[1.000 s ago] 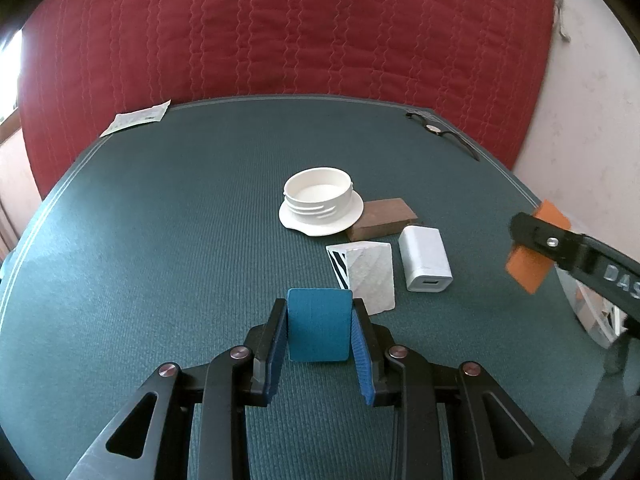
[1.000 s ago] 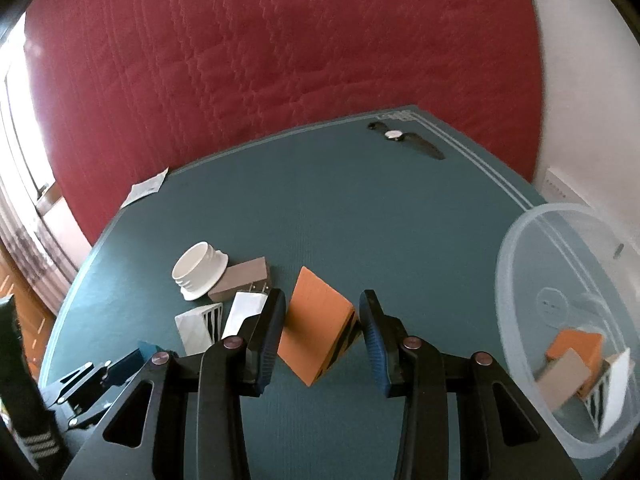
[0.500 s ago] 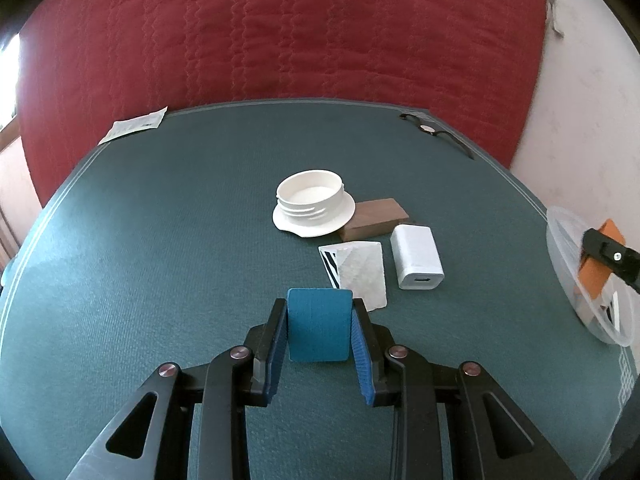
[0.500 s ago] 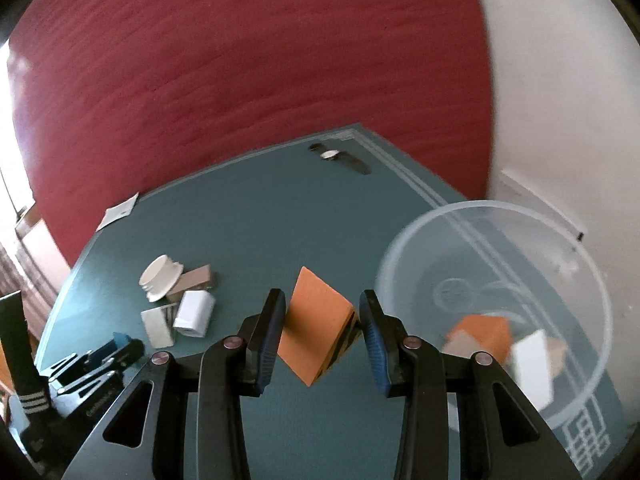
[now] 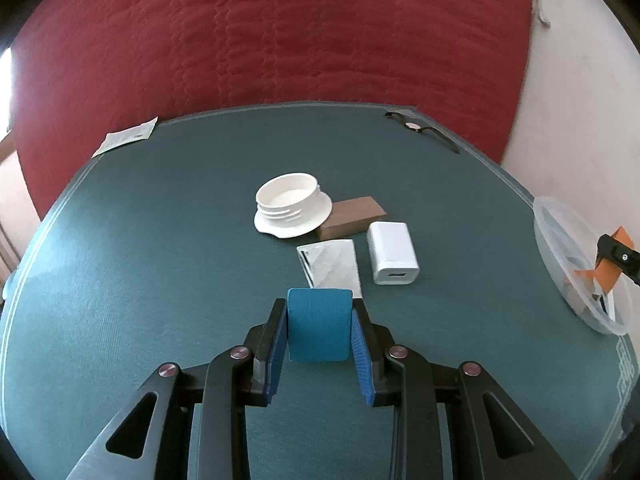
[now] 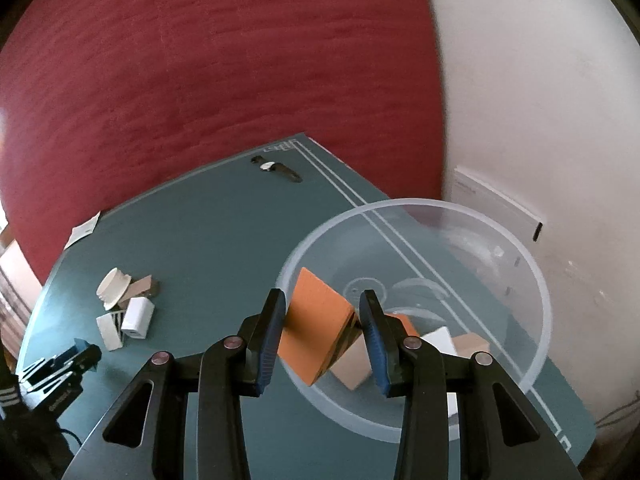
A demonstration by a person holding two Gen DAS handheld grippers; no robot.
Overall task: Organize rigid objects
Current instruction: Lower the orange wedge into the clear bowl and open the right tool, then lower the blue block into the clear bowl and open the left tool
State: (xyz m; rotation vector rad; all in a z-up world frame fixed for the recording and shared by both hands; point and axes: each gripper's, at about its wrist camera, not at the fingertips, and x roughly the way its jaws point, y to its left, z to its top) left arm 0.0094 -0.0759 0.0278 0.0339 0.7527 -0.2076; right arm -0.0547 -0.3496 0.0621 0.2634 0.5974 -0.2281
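Teal table, red quilt, blue block, orange block, white charger, b/w striped block.

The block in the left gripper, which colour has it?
Blue block; the left wrist view shows it best.

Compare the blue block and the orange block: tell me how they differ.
The blue block sits square between the left gripper's fingers; the orange block is held tilted on a corner by the right gripper. The blue block is over the green table; the orange block is over the clear bowl. Both are gripped.
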